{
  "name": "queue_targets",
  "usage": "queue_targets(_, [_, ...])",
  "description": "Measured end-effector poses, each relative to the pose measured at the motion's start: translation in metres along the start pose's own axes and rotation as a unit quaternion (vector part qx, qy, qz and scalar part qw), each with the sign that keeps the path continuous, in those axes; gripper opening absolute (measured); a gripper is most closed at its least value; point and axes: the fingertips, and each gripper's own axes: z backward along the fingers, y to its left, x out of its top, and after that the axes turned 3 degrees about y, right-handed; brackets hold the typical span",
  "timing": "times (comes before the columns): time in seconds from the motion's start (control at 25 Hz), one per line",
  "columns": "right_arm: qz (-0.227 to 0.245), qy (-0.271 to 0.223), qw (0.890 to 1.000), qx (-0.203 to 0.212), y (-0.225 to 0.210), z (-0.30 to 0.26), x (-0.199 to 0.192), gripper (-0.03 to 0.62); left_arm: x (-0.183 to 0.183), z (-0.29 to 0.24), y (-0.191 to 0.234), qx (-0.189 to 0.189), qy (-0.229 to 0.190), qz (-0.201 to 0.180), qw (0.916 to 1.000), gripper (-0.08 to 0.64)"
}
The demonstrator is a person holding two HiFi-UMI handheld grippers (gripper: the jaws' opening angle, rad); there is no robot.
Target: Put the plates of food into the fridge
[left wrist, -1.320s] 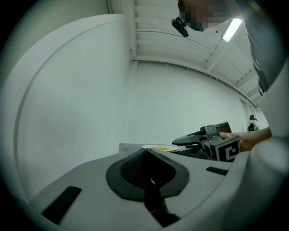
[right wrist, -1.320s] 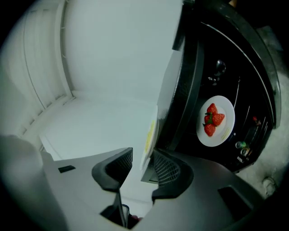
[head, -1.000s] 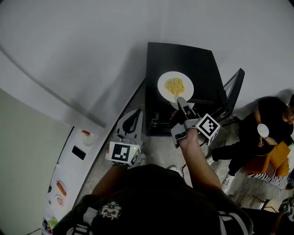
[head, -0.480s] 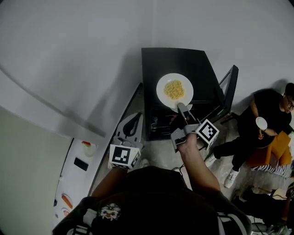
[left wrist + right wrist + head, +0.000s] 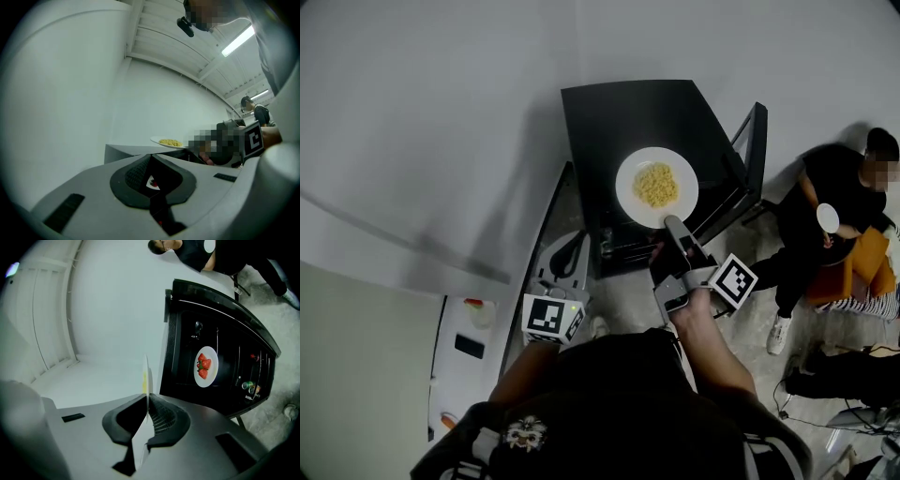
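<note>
Right claw (image 5: 147,404) newly clamping edge-on plate (image 5: 146,376)

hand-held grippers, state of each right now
Left hand-held gripper: closed, empty.
Right hand-held gripper: jaws have just been closing, now clamped on the rim of the plate of yellow food.

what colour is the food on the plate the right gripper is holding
Yellow food on a white plate; clearest in the head view.

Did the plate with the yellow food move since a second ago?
Yes, a little. In the head view the plate now sits further right over the black fridge, nearer its open door.
</note>
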Motion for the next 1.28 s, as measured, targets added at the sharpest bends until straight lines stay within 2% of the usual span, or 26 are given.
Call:
queue_targets(0.36, [0.002, -0.004, 1.0, 0.008, -0.001, 0.073, 0.003, 0.035, -0.002, 0.007, -0.036, 0.0, -0.002, 0.006, 1.0, 0.023])
queue_targets(0.68, [0.002, 0.014, 1.0, -0.018, -0.03, 0.125, 0.012, 0.035, -0.028, 0.009, -0.074, 0.029, 0.036, 0.014, 0.9988, 0.023])
queue_targets(0.84, [0.012, 0.028, 0.999, -0.038, -0.053, 0.146, 0.005, 0.034, -0.044, 0.02, -0.092, 0.024, 0.046, 0.028, 0.9982, 0.023])
queue_targets(1.0, [0.002, 0.044, 0.998, -0.051, -0.084, 0.155, -0.007, 0.034, -0.06, 0.03, -0.105, 0.017, 0.059, 0.038, 0.9974, 0.023])
queue_targets(1.28, [0.001, 0.066, 0.995, -0.081, -0.153, 0.147, -0.022, 0.034, -0.1, 0.041, -0.103, 0.013, 0.086, 0.053, 0.9949, 0.023])
